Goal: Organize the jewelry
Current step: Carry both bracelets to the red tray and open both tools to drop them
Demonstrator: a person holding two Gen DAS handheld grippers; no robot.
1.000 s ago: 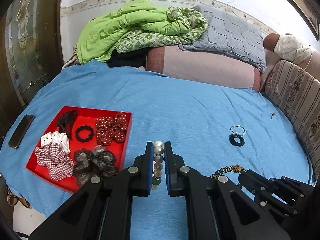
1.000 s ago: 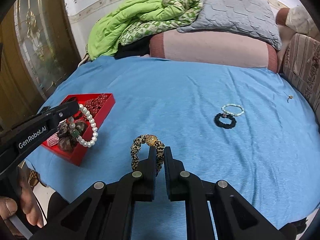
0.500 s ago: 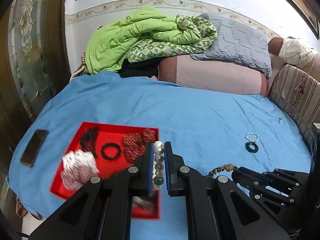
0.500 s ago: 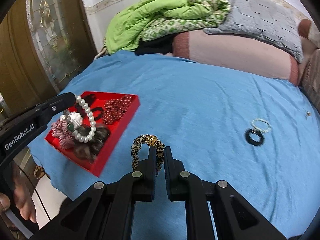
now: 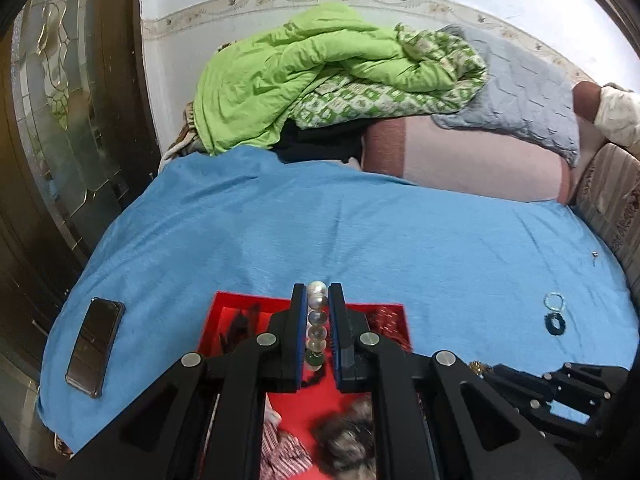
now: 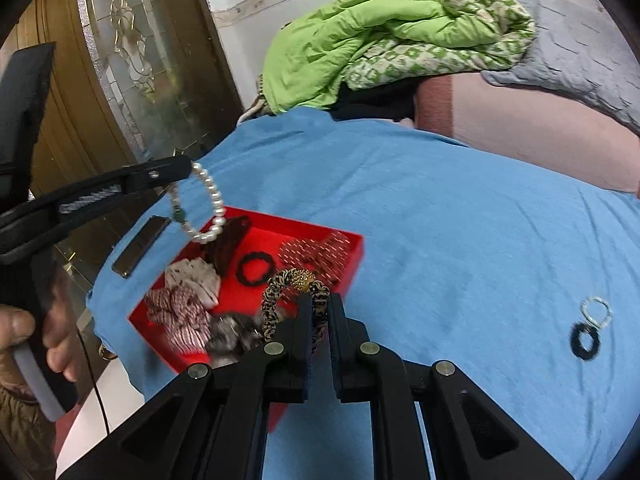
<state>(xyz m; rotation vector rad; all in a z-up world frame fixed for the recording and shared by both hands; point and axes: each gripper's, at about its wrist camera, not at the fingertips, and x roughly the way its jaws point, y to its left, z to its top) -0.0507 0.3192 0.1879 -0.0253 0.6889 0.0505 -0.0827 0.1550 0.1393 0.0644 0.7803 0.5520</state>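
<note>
Left tool (image 5: 318, 300) clamps a pearl bracelet (image 5: 317, 322) above the red tray (image 6: 352, 258); right tool (image 6: 319, 308) grips a leopard-print bracelet (image 6: 294, 286) over the tray's near edge.

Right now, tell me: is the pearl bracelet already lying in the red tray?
No, the pearl bracelet hangs in the air from the shut left gripper, above the red tray.
</note>
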